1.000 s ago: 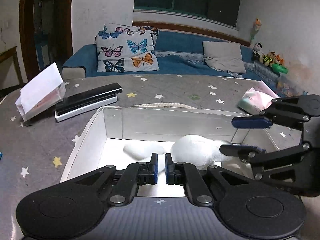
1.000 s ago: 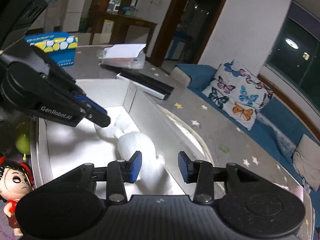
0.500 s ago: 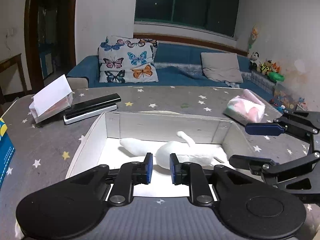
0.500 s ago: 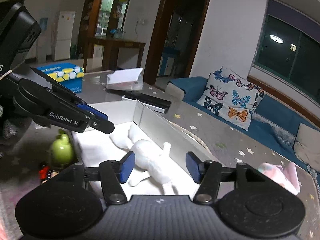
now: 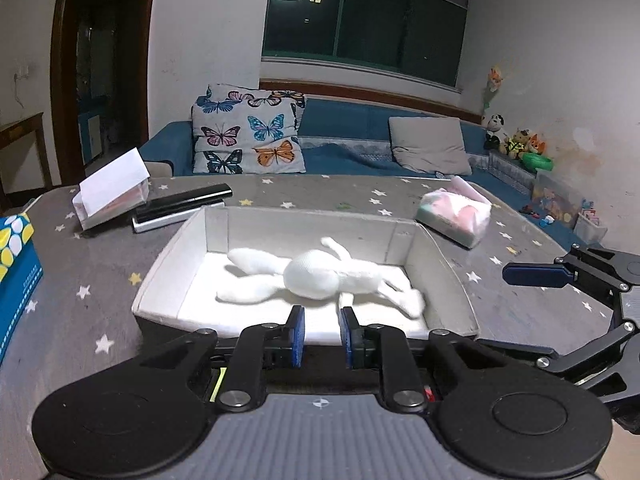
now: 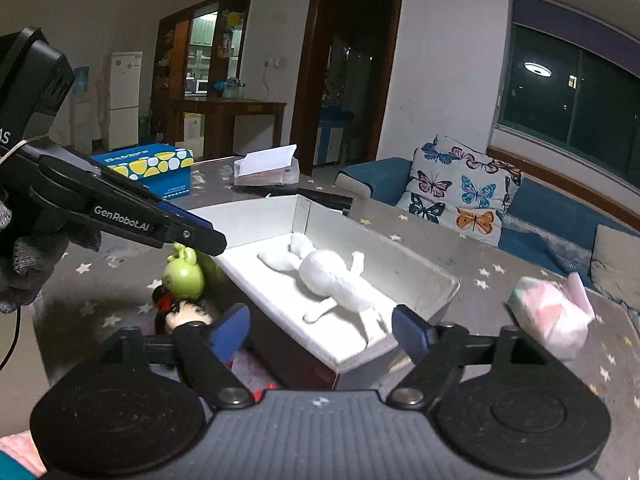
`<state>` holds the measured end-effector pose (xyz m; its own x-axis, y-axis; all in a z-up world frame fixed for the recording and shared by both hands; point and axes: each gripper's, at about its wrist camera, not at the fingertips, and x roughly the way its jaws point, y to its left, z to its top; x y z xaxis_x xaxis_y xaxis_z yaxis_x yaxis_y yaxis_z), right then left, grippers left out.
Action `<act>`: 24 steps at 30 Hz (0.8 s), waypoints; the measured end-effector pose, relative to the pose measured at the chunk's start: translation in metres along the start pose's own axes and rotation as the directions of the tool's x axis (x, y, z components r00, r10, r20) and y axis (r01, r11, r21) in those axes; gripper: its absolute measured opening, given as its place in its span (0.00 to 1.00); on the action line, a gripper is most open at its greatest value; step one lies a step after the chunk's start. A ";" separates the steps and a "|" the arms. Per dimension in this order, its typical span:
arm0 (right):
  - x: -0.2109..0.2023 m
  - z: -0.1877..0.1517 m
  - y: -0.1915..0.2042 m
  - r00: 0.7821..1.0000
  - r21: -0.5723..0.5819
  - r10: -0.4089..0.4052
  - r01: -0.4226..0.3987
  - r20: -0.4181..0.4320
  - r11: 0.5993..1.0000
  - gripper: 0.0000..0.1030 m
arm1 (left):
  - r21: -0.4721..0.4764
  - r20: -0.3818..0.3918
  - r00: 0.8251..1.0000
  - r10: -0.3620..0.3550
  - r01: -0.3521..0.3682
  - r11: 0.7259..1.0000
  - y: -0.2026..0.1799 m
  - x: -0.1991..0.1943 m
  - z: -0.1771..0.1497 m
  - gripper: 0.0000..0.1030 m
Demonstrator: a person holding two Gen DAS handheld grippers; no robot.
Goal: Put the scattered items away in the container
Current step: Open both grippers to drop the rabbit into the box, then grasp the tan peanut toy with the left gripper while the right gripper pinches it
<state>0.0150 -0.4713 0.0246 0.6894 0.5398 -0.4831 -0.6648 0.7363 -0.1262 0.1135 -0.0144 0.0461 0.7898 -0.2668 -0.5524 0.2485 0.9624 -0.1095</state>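
Note:
A white plush rabbit (image 5: 320, 274) lies flat inside the open white box (image 5: 168, 264) on the star-patterned table; it also shows in the right wrist view (image 6: 328, 278), in the box (image 6: 436, 280). My left gripper (image 5: 320, 336) is open with a narrow gap, empty, above the box's near wall. My right gripper (image 6: 320, 328) is wide open and empty, back from the box's near corner. A green pear-shaped toy (image 6: 184, 276) and a black-haired doll (image 6: 186, 314) lie on the table beside the box.
A pink-and-white tissue pack (image 5: 454, 216) lies right of the box. A blue tissue box (image 5: 16, 276), a white-lidded clear box (image 5: 112, 192) and a black-and-white flat case (image 5: 180, 206) sit to the left and behind. A sofa with cushions stands beyond the table.
Both grippers have pulled back and up from the box, leaving the rabbit inside. The right gripper's jaws opened much wider; the left gripper's gap widened slightly.

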 end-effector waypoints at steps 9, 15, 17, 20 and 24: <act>-0.018 -0.028 0.015 0.999 0.056 0.035 -0.033 -0.024 0.998 0.84 | -0.007 -0.045 0.998 -0.034 0.033 0.999 -0.012 -0.013 -0.030 0.20; -0.024 -0.046 0.026 0.996 0.072 0.061 -0.056 -0.067 0.996 0.86 | -0.012 -0.096 0.992 -0.079 0.079 0.997 -0.020 -0.015 -0.050 0.20; -0.026 -0.052 0.030 0.994 0.072 0.073 -0.067 -0.083 0.995 0.86 | -0.022 -0.122 0.987 -0.107 0.105 0.994 -0.023 -0.012 -0.055 0.20; -0.026 -0.059 0.036 0.989 0.070 0.096 -0.088 -0.110 0.994 0.85 | -0.035 -0.153 0.978 -0.143 0.139 0.990 -0.029 -0.010 -0.061 0.20; -0.026 -0.069 0.044 0.983 0.074 0.122 -0.113 -0.137 0.991 0.82 | -0.046 -0.177 0.965 -0.191 0.185 0.982 -0.034 -0.010 -0.067 0.20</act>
<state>-0.0518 -0.4814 -0.0285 0.5573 0.5644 -0.6090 -0.7152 0.6989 -0.0069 0.0596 -0.0413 0.0001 0.6157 -0.4321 -0.6590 0.3644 0.8976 -0.2481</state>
